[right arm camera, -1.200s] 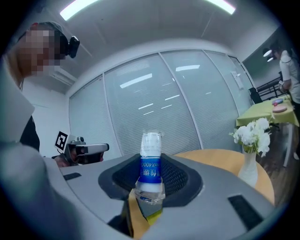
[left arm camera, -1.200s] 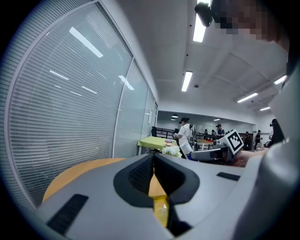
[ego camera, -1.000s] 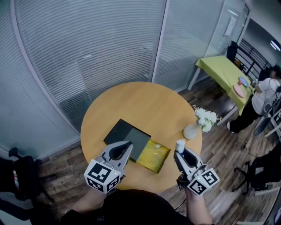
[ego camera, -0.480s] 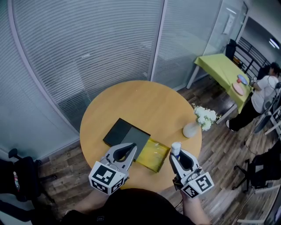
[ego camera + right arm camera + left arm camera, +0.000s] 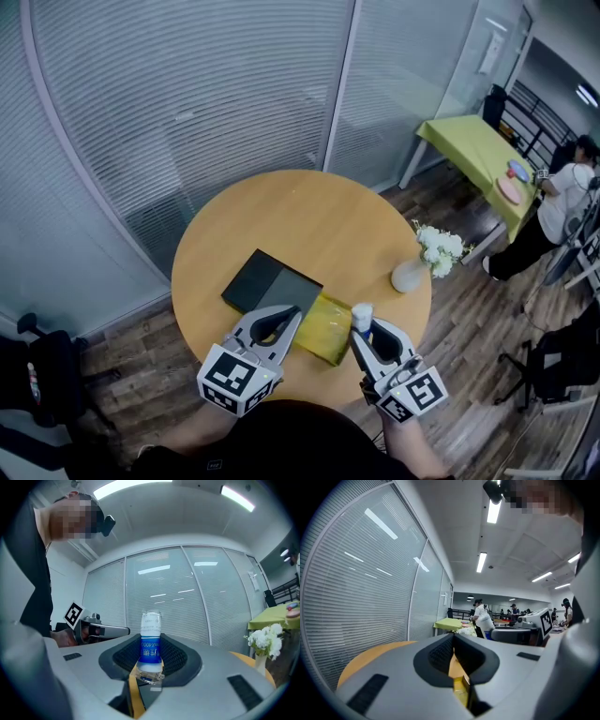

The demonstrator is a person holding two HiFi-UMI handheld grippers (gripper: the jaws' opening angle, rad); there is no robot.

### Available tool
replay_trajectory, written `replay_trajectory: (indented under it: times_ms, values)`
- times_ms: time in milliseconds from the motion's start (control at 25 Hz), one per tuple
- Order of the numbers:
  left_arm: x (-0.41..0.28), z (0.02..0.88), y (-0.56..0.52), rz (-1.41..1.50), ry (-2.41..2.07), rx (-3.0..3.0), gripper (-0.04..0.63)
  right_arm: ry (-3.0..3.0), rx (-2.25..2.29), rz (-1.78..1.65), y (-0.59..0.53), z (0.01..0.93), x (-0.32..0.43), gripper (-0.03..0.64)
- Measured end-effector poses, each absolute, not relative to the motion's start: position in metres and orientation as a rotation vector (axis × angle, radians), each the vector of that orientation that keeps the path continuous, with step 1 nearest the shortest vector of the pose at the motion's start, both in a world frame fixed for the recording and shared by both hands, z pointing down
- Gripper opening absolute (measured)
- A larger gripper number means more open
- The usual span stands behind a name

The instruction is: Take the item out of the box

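One bottle [image 5: 151, 641] in right gripper [image 5: 362, 330], left gripper [image 5: 292, 314] apparently closed

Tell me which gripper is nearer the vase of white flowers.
Right. The right gripper, shut on a small bottle, is just on the person's side of the vase. The left gripper is farther left, beyond the yellow-lined box.

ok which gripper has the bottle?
The right gripper: its jaws clamp the small blue-labelled bottle. The left gripper is shut on nothing.
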State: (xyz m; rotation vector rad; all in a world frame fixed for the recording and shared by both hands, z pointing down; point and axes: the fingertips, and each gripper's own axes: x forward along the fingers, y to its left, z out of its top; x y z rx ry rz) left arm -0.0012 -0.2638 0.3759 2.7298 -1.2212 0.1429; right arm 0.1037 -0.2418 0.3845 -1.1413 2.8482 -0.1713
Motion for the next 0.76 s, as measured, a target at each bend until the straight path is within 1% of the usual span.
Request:
replay_trajectory:
  times_ms: [360,760]
  values:
    - [-0.014,0.378,-0.262,0.13,-1.245,2.701,0.014,2.818,-1.189,-0.158,-0.242,0.376,0.116,0.137]
    - [-0.021,0.382,-0.262,0.126,-1.246,2.685,0.014,2.821,-1.202,-0.192,-0.241,0.384,0.113,0.137]
